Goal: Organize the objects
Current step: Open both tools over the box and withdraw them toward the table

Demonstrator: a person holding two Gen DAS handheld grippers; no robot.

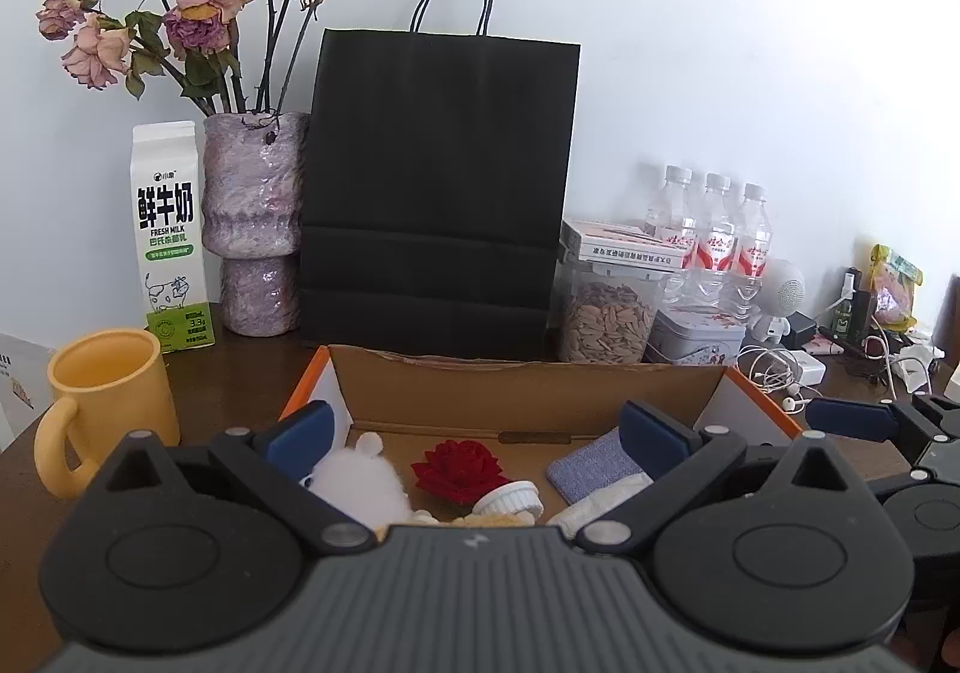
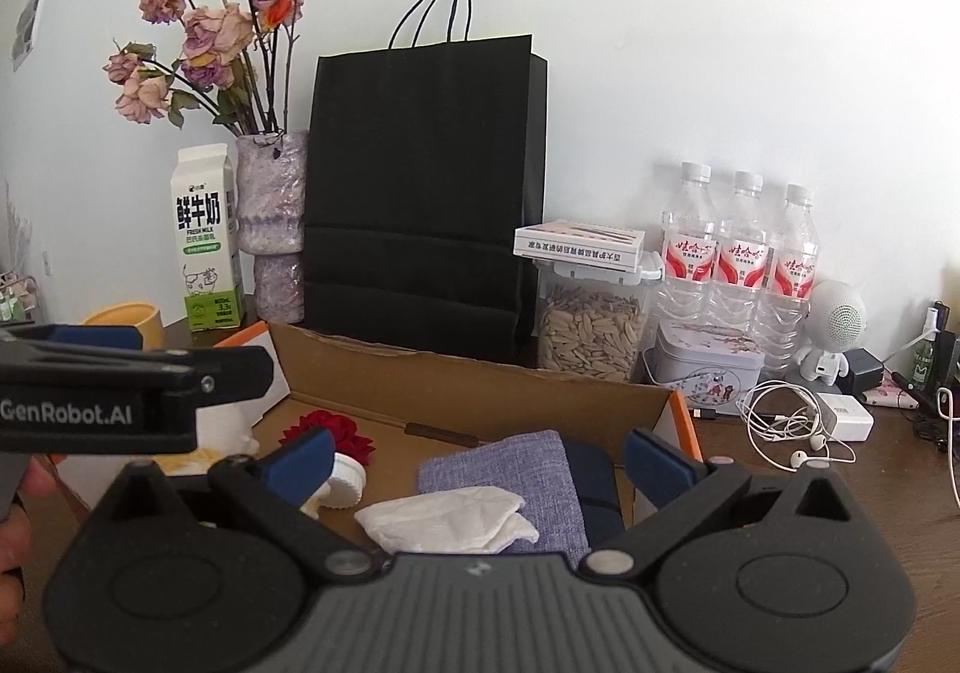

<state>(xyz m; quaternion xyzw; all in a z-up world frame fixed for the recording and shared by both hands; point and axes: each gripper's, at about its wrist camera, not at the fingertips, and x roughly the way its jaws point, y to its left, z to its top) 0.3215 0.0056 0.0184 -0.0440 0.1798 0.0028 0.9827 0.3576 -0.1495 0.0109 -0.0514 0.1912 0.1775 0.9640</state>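
Observation:
An open cardboard box (image 1: pixel 528 373) (image 2: pixel 456 373) sits on the dark wooden table before me. It holds a white fluffy toy (image 1: pixel 360 472), a red fabric rose (image 1: pixel 459 467) (image 2: pixel 333 428), a white jar lid (image 1: pixel 510 497) (image 2: pixel 343 484), a blue-grey cloth pouch (image 1: pixel 591 460) (image 2: pixel 510 469) and a crumpled white tissue (image 2: pixel 447 517). My left gripper (image 1: pixel 477 433) hovers open above the box's near side, holding nothing. My right gripper (image 2: pixel 477 460) is open over the pouch and tissue, also holding nothing. The left gripper's side appears at the left of the right wrist view.
A black paper bag (image 1: pixel 438 181) stands behind the box. To its left are a purple vase (image 1: pixel 255 229) of dried roses, a milk carton (image 1: pixel 168 235) and a yellow mug (image 1: pixel 102 403). Right of it: a seed jar (image 2: pixel 591 325), three water bottles (image 2: pixel 741 253), a tin (image 2: pixel 708 367), earphones and chargers (image 2: pixel 792 421).

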